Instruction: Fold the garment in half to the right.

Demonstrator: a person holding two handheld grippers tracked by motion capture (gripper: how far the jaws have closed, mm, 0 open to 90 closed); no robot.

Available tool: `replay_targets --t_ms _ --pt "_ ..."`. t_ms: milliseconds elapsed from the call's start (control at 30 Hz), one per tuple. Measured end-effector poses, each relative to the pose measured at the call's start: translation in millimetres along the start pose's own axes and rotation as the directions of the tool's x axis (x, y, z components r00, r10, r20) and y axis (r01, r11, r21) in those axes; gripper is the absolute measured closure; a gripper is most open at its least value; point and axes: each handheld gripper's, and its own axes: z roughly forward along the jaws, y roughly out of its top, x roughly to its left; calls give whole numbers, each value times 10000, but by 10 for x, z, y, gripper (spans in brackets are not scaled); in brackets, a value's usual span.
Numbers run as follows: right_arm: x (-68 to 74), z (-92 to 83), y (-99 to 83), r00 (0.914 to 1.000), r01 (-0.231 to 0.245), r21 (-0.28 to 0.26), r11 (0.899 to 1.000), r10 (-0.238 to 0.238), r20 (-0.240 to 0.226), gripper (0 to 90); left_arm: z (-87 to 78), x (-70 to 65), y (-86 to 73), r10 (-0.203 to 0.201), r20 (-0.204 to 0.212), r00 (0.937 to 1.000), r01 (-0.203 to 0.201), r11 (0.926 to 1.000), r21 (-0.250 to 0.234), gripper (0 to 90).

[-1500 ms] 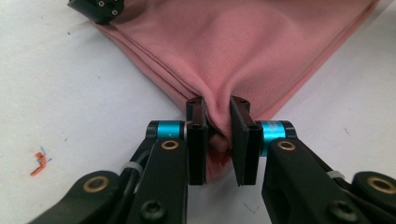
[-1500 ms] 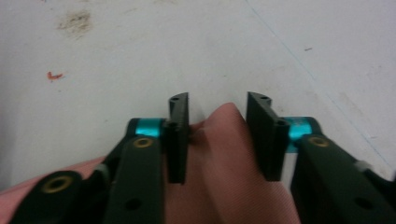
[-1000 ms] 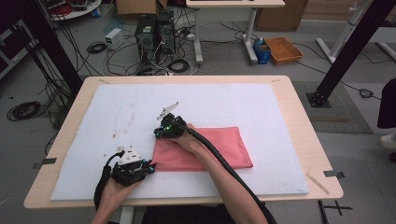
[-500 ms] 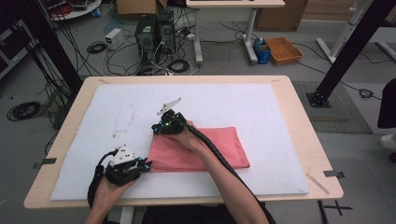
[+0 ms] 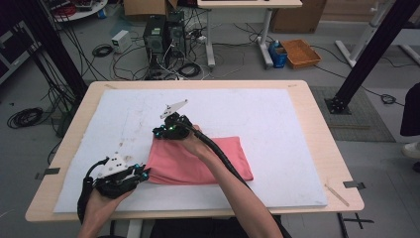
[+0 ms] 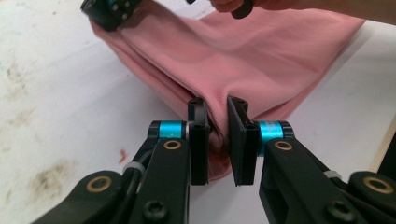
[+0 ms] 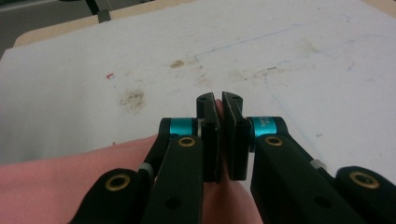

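1. I am looking at a pink cloth [image 5: 198,161] that is lying on the white mat [image 5: 277,119] on the bench [image 5: 317,114], near the front edge and a bit left of the middle.
2. The pink cloth is folded into a wide, flat shape, and I am seeing more than one layer along its left edge.
3. It is looking soft and smooth, with no pattern on it, and gentle folds are running across it.
4. My left gripper [image 6: 217,122] is pinching the front left corner of the cloth, and its jaws are standing narrow with the bunched fabric squeezed between them.
5. From that corner the fabric is pulling up into a little tent and is stretching away toward the other corner.
6. My right gripper [image 7: 219,116] is pinching the back left corner, with its jaws nearly together and a thin strip of pink showing between them.
7. In the high view the left gripper [image 5: 121,174] is sitting at the cloth's near left corner and the right gripper [image 5: 171,130] is sitting at its far left corner.
8. The right side of the cloth is lying flat on the mat.
9. The mat is showing some small brown stains and thin blue lines beyond the cloth.
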Motion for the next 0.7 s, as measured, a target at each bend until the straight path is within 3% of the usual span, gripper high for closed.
replay_targets --t_ms 233,500,700 --pt "-61 -222 -51 9994 175 -50 9998 -174 306 868 174 -99 123 -366 783 9963 419 9969 -671 797" --pt "-125 -554 -194 9975 221 -166 9996 -210 669 868 530 -382 350 238 1487 9886 -137 9975 -687 796" --pt "-203 -852 -375 9945 101 -290 9995 -70 1048 868 806 -583 501 415 1906 9808 -259 9962 -836 796"
